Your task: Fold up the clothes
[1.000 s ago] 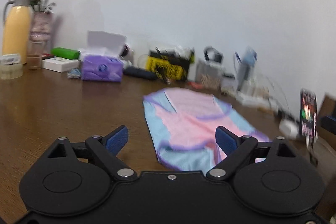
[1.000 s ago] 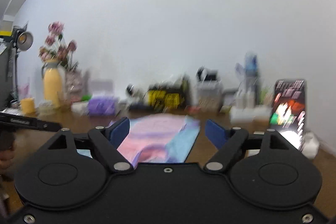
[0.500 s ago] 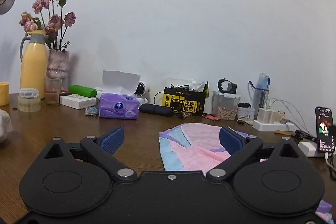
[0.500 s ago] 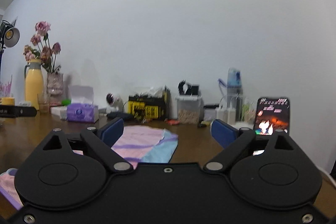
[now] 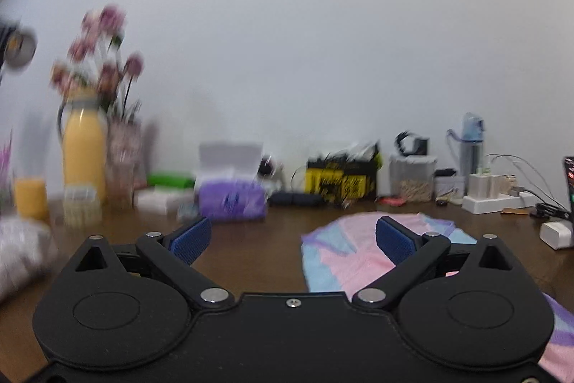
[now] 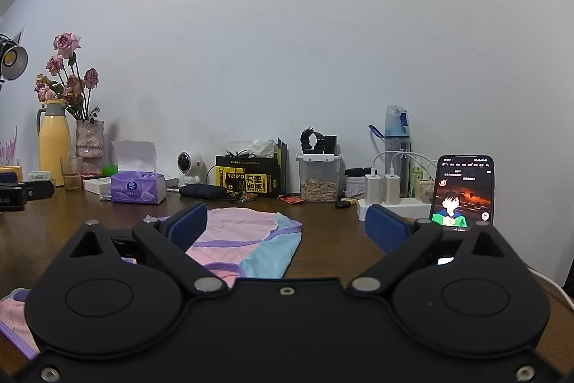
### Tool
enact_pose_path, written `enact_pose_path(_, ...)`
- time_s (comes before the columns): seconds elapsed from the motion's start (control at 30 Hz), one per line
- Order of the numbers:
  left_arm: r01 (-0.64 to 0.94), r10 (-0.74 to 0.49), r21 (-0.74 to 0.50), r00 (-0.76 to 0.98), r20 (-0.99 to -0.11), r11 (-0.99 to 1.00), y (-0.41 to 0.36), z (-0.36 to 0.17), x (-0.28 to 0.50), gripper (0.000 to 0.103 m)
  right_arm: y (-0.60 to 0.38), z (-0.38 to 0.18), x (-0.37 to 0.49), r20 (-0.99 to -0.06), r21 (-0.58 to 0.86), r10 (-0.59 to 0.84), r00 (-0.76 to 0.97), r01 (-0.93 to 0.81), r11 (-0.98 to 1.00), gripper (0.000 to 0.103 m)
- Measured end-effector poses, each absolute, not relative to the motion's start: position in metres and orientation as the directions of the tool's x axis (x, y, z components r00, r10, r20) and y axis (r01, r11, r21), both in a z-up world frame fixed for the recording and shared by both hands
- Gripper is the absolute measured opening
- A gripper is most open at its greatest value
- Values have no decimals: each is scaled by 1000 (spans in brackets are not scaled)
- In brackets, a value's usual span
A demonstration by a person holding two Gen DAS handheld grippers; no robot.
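A pink, light-blue and purple-trimmed garment [image 5: 344,253] lies flat on the brown wooden table [image 5: 251,250]. In the left wrist view it lies ahead and to the right, partly behind the right finger. My left gripper [image 5: 292,237] is open and empty above the table. In the right wrist view the garment [image 6: 244,239] lies ahead and to the left, and more of it shows at the lower left. My right gripper [image 6: 287,225] is open and empty, held above the garment's right edge.
Along the back wall stand a yellow flask [image 6: 53,146], a flower vase [image 6: 89,142], a purple tissue pack [image 6: 138,189], a black and yellow box [image 6: 251,180], a seed container [image 6: 318,180], a power strip [image 6: 391,200] and a lit phone [image 6: 462,192]. A white bundle [image 5: 21,246] lies at the left.
Both grippers have tilted up and levelled, so the garment sits lower in view. The left view has swung left and is blurred. Both grippers stay open.
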State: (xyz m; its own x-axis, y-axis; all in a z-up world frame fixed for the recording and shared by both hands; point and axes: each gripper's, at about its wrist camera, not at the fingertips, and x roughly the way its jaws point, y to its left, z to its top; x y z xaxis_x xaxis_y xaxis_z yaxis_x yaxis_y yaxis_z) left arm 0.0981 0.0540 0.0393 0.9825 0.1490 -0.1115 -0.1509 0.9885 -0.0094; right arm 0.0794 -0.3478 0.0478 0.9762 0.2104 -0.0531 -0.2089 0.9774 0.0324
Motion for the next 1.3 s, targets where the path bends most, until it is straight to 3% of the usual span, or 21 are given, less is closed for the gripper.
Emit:
enact_pose_path(0.1,-161,162,17,982,-96,987,50,39,96,98,-353,47,81,-53,33,216,975,-215,976,99)
enact_pose_path(0.27,-139,139,39,990,16,989,44,36,78,101,-351,48,82,-52,31,211,976,-210,977,99)
enact_pose_path(1.3,-138,139,35,990,-28,990,46,36,87,103,-345,49,79,-55,34,195,979,-193,981,101)
